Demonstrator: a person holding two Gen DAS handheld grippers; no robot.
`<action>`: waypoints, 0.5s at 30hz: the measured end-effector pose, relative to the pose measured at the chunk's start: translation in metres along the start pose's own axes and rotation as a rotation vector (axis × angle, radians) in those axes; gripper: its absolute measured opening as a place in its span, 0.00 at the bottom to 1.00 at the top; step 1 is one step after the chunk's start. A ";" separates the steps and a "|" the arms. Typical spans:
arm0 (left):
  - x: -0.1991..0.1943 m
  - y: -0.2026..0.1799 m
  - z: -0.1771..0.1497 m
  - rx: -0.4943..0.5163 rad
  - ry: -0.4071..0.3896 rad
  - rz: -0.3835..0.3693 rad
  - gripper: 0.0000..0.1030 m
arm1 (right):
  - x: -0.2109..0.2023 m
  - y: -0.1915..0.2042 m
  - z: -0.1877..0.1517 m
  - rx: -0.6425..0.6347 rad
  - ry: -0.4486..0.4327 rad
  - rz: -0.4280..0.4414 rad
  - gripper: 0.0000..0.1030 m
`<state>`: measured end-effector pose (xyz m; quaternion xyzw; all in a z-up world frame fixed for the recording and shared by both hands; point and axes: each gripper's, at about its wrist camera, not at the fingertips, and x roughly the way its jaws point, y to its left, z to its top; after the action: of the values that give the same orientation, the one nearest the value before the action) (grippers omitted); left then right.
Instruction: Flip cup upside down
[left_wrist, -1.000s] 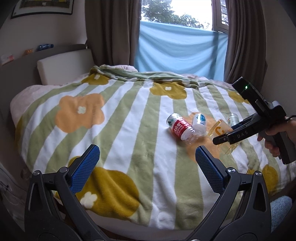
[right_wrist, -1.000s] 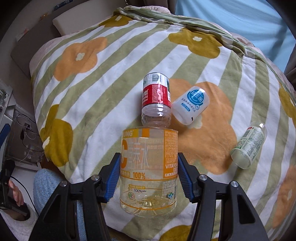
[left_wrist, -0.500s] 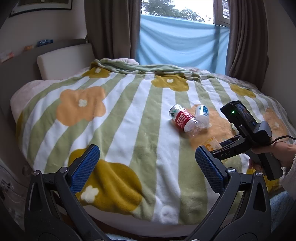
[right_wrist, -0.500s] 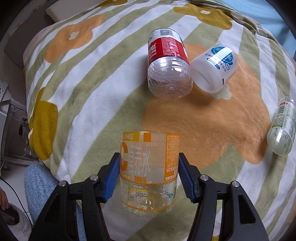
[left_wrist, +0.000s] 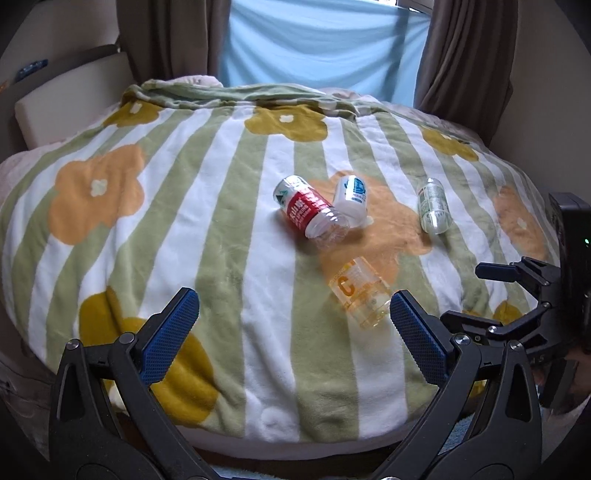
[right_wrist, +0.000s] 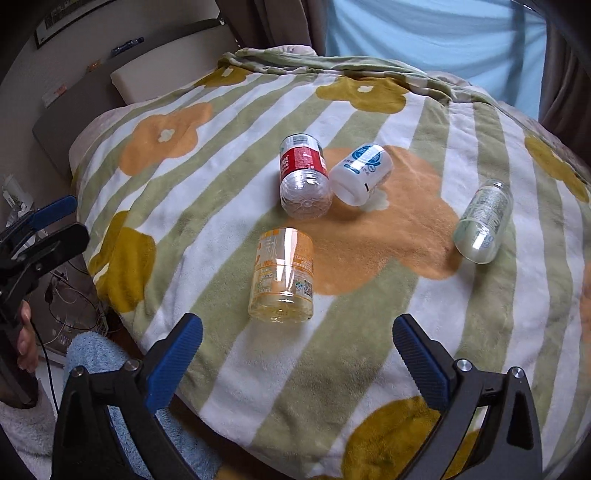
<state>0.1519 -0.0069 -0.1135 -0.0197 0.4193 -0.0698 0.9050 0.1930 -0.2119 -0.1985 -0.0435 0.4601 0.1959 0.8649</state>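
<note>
We hold our left gripper (left_wrist: 293, 328) at the near edge of the bed, its blue-padded jaws spread wide and gripping nothing. The orange-labelled clear cup (right_wrist: 282, 275) rests free on the striped flower blanket (right_wrist: 207, 206), ahead of our right gripper (right_wrist: 297, 356) and clear of its pads; we cannot tell whether it stands or tilts. Our right gripper's jaws are likewise wide apart and empty, poised low over the blanket's near side. Beyond the cup lie a red-labelled bottle (right_wrist: 303, 177) touching a white jar (right_wrist: 362, 173). Farther right, well apart, lies a clear bottle (right_wrist: 482, 221). Bare blanket surrounds the cup on its left.
</note>
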 end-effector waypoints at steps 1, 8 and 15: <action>0.014 -0.006 0.005 -0.014 0.043 -0.026 1.00 | -0.010 -0.003 -0.008 0.024 -0.041 -0.014 1.00; 0.127 -0.031 0.026 -0.181 0.332 -0.100 1.00 | -0.040 -0.017 -0.052 0.211 -0.238 0.006 1.00; 0.184 -0.039 0.017 -0.305 0.503 -0.118 0.98 | -0.029 -0.030 -0.077 0.254 -0.292 0.028 1.00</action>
<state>0.2776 -0.0716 -0.2379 -0.1620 0.6340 -0.0611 0.7537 0.1296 -0.2681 -0.2225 0.1015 0.3513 0.1524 0.9182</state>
